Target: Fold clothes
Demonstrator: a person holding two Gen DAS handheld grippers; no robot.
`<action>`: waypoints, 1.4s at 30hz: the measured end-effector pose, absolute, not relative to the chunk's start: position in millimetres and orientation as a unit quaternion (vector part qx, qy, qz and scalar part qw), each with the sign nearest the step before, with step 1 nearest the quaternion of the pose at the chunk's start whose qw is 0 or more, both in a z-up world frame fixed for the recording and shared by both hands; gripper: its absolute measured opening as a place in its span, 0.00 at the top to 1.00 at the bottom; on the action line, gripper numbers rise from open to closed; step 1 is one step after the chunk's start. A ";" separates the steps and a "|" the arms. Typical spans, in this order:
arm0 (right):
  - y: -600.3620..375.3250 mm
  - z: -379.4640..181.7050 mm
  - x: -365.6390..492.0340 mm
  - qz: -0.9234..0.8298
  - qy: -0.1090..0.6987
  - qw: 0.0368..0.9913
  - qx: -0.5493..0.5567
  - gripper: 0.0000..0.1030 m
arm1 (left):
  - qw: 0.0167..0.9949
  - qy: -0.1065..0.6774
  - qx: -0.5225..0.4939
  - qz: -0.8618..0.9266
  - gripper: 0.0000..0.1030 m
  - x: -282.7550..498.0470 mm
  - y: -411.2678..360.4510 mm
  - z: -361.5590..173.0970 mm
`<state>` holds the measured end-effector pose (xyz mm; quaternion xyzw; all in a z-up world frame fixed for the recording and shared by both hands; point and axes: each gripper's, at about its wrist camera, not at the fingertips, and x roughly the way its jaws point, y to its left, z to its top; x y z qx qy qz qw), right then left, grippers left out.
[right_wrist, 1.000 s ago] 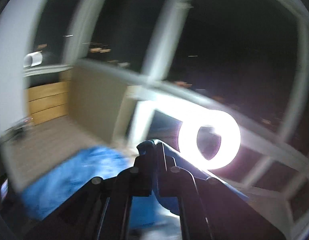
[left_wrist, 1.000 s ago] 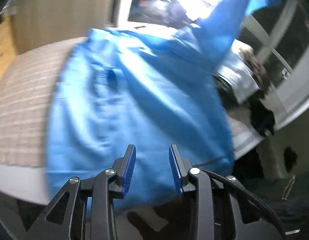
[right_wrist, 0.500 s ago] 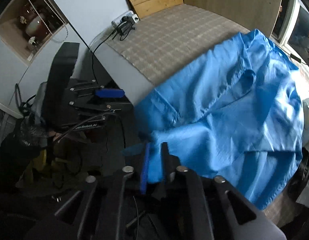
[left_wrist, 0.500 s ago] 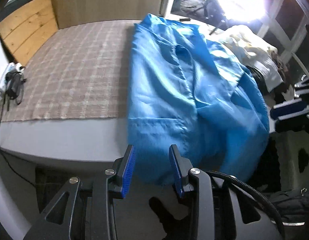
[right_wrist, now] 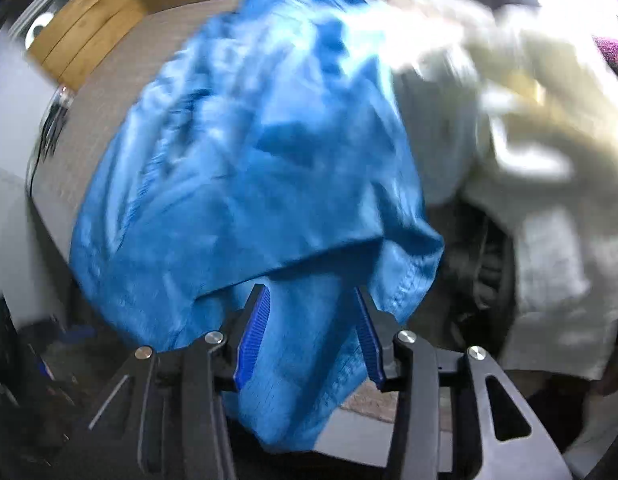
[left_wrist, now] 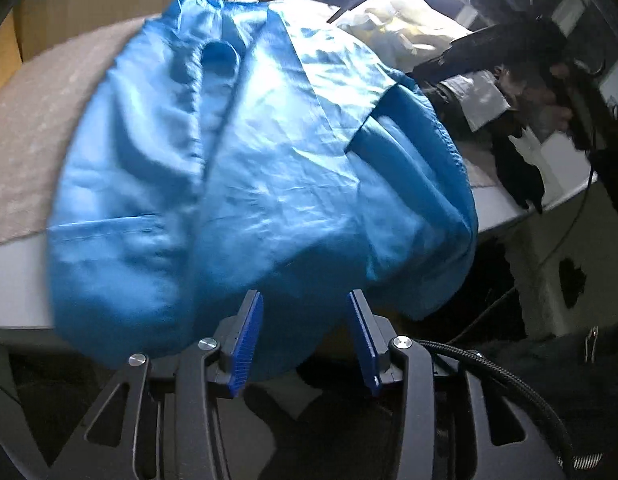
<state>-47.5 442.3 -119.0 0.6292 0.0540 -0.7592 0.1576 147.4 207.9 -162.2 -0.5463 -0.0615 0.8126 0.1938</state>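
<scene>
Left wrist view is showing the left tongs [left_wrist: 305, 336] standing open, gripping nothing, with the hem of the blue shirt [left_wrist: 245, 160] hanging off the table [left_wrist: 17, 280] edge just ahead of the pads. The shirt is lying with its long axis running straight away from both tongs, collar at the far end. The right tongs [right_wrist: 313, 336] are also gaping open, with a drooping corner of cloth lying between their fingers, so they seem nearer a grasp.
</scene>
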 end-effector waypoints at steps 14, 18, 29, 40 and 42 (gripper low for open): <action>434.2 -173.3 -71.3 -0.754 -0.024 0.147 0.640 0.59 | 0.147 -0.041 -0.563 0.812 0.92 116.8 257.4 -178.9; 432.4 -176.6 -70.8 -0.759 -0.019 0.154 0.633 0.92 | 0.148 -0.055 -0.561 0.813 0.98 119.4 243.8 -171.9; 486.9 -99.9 -66.7 -0.814 -0.040 0.149 0.560 0.97 | 0.142 -0.229 -0.499 0.824 0.99 136.5 141.5 -91.4; 502.6 -133.9 -72.4 -0.770 0.097 0.109 0.621 0.88 | 0.092 -0.142 -0.588 0.791 0.83 148.5 151.6 -151.3; 496.8 -111.2 -72.5 -0.786 0.113 0.118 0.597 0.82 | 0.083 -0.135 -0.582 0.798 0.79 145.9 144.6 -145.4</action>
